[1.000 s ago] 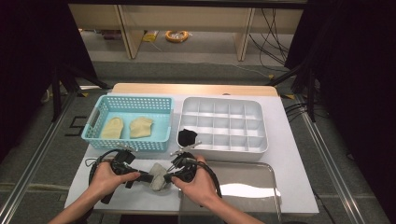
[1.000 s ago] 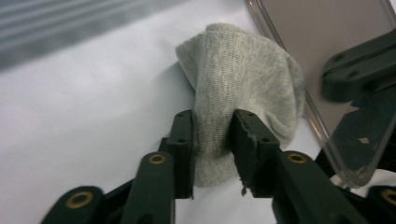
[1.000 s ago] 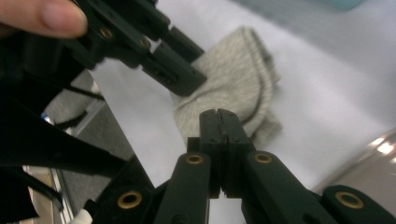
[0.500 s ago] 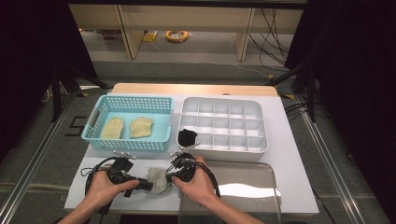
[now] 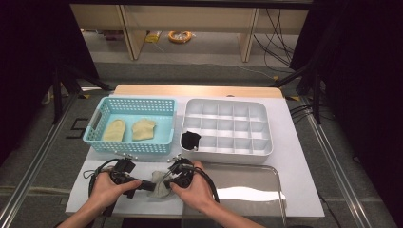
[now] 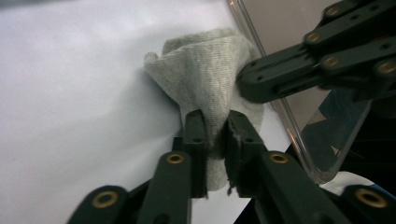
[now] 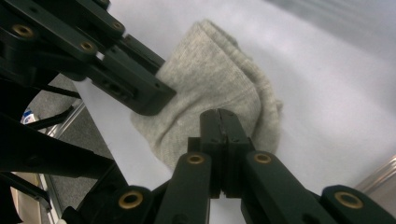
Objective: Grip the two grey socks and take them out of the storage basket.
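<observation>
1. Leftmost, the turquoise basket (image 5: 97, 127) stands at the far left of the white table (image 5: 294, 156), with two folded yellow socks (image 5: 114, 130) lying side by side in it.
2. Nearer me, my left gripper (image 5: 142, 185) points right at the table's front edge; its jaws have just been closing, and in the left gripper view (image 6: 215, 140) they pinch a fold of the grey sock (image 6: 210, 79).
3. Between my two hands the grey sock (image 5: 159, 186) lies crumpled on the table, close to the front edge.
4. From the right, my right gripper (image 5: 167, 181) meets it; in the right gripper view (image 7: 223, 122) the jaws are pressed together on the sock's (image 7: 210, 84) near edge.
5. Behind, the white compartment box (image 5: 266, 142) holds a black sock (image 5: 190, 140) in its front left cell.
6. Right of my hands sits a clear tray (image 5: 247, 183), touching the box's front.
7. No writing or label is legible anywhere.
</observation>
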Tool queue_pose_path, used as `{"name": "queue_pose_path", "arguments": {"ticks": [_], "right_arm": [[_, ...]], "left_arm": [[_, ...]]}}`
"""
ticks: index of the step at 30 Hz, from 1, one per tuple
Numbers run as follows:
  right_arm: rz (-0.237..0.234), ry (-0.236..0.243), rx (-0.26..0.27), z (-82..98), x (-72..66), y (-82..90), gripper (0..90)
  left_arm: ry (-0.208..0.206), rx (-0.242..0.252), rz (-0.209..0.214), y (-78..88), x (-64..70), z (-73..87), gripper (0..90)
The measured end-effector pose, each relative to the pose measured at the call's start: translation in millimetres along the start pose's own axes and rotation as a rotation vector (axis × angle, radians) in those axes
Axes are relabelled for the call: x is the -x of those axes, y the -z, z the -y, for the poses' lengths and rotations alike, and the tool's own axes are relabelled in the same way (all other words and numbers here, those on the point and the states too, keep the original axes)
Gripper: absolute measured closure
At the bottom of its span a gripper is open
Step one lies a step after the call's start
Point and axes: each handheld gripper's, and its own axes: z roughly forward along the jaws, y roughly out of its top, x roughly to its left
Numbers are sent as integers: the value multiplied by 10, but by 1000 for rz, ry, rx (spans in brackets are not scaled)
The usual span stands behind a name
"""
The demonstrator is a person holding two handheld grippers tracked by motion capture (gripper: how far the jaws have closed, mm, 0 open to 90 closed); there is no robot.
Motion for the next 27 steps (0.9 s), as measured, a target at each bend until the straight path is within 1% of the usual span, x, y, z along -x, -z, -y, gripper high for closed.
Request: {"name": "queue_pose_path", "arguments": {"ticks": [1, 2, 3, 4, 5, 6, 8, 9, 10, 11, 13, 14, 15, 16, 17, 18, 19, 20, 21, 22, 23, 24, 25, 26, 27], "right_arm": [[1, 4, 2, 2, 10, -25, 900], [1, 4, 2, 2, 10, -25, 900], [1, 9, 8, -1, 16, -38, 900], [2, 6, 8, -7, 16, -60, 900], [2, 6, 8, -7, 16, -60, 900], [5, -3, 2, -10, 7, -74, 900], [4, 9, 9, -17, 3, -127, 900], [4, 9, 9, -17, 3, -127, 900], [9, -12, -1, -18, -9, -129, 900], [7, -5, 7, -20, -7, -148, 900], [6, 2, 15, -21, -5, -158, 900], [2, -6, 17, -20, -13, -175, 900], [2, -26, 8, -19, -20, -178, 900], [2, -26, 8, -19, -20, -178, 900], [-10, -15, 20, -16, 2, -189, 900], [-10, -15, 20, -16, 2, -189, 900], [-16, -23, 22, -13, 11, -187, 900], [-20, -27, 19, -10, 33, -181, 900], [-28, -42, 13, -8, 35, -174, 900], [-44, -27, 23, -6, 64, -175, 900], [-44, -53, 8, -5, 69, -155, 897], [-54, -42, 10, -9, 91, -139, 888], [-53, -43, 6, -19, 110, -113, 881], [-45, -54, 8, -39, 129, -32, 871], [-45, -54, 8, -39, 129, -32, 871]], "left_arm": [[-29, -37, -5, 28, -6, -9, 817], [-24, -28, 0, 27, 15, -13, 817], [-6, -4, 2, 18, 44, -15, 818], [-25, -26, -2, 41, 41, -20, 818], [1, -1, 1, 30, 71, -22, 818], [-4, -1, -1, 39, 80, -25, 817], [-14, -1, -15, 43, 95, -30, 813], [-14, -1, -15, 43, 95, -30, 812], [-34, -2, -16, 45, 83, -39, 812], [-46, -2, -16, 46, 88, -50, 811], [-44, -4, -20, 45, 103, -55, 809], [-58, -3, -23, 38, 114, -66, 807], [-65, -3, -19, 27, 132, -74, 805], [-79, -8, -29, 15, 151, -83, 805], [-85, -6, -31, -4, 169, -92, 803], [-97, -16, -33, -16, 172, -102, 803], [-93, -14, -30, -38, 187, -109, 803], [-103, -19, -34, -43, 192, -116, 803], [-110, -20, -37, -51, 204, -124, 803], [-116, -26, -33, -54, 205, -130, 803], [-118, -19, -37, -63, 216, -130, 803], [-132, -30, -44, -61, 217, -134, 803], [-125, -21, -52, -77, 234, -130, 803], [-137, -27, -61, -83, 238, -127, 802], [-139, -26, -58, -92, 242, -125, 802]]}}
